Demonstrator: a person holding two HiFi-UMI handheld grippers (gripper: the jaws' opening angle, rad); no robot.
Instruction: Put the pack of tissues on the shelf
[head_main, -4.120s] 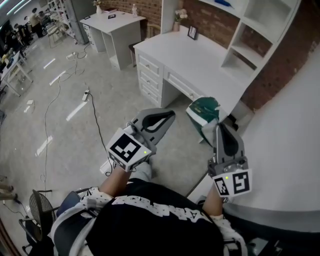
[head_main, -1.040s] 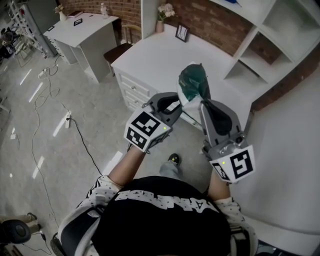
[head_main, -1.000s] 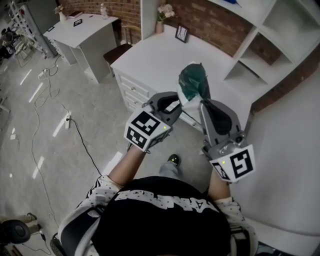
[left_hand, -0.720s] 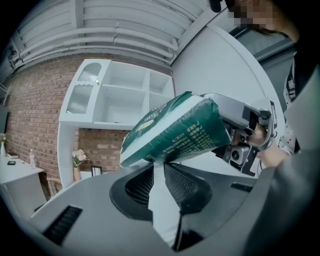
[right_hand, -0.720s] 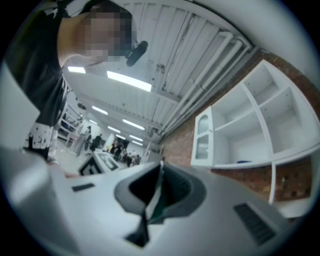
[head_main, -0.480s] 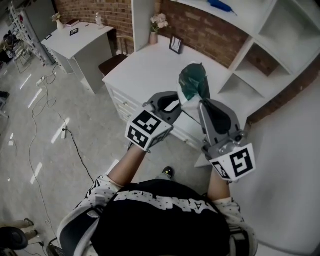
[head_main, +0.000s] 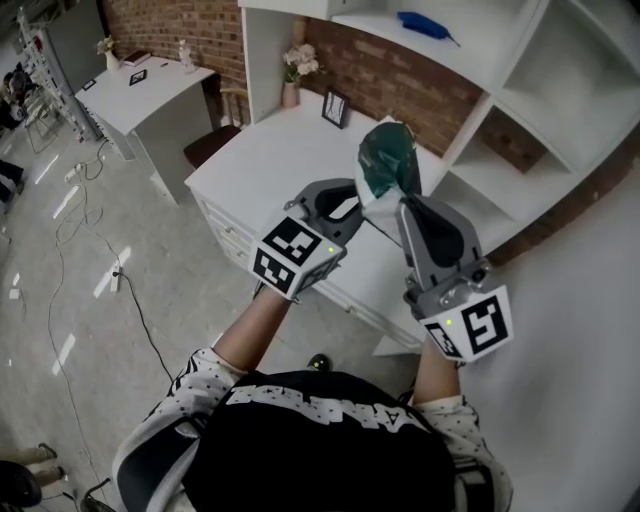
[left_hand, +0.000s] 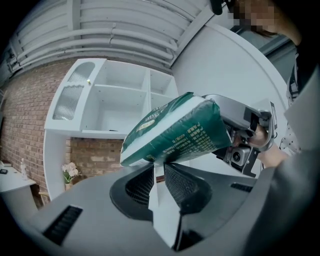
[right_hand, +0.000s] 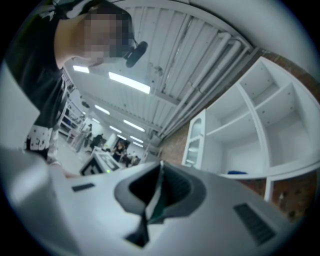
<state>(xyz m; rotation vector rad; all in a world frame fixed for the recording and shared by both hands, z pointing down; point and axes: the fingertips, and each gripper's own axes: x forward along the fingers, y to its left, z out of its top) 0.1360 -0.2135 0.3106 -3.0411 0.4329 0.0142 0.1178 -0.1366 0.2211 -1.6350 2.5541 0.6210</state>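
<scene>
The green pack of tissues (head_main: 388, 164) hangs in the air above the white desk (head_main: 290, 165). My right gripper (head_main: 402, 204) is shut on its lower end. In the right gripper view only a thin green and white edge of the pack (right_hand: 156, 201) shows, pinched between the jaws (right_hand: 160, 170). My left gripper (head_main: 352, 194) is shut, its tips right under the pack's lower edge (left_hand: 165, 159). Whether they pinch the wrap is hidden. The white shelf unit (head_main: 500, 90) stands on the desk, just beyond the pack.
A blue thing (head_main: 425, 24) lies on an upper shelf. A picture frame (head_main: 335, 107) and a vase of flowers (head_main: 295, 70) stand at the desk's back by the brick wall. A second white desk (head_main: 150, 85) is far left, a white wall (head_main: 580, 300) at right, and cables on the floor (head_main: 120, 270).
The person has come closer to the desk and shelf. Four seconds ago the left gripper was apart from the pack; now it is against it. Over the last second both grippers hold their pose.
</scene>
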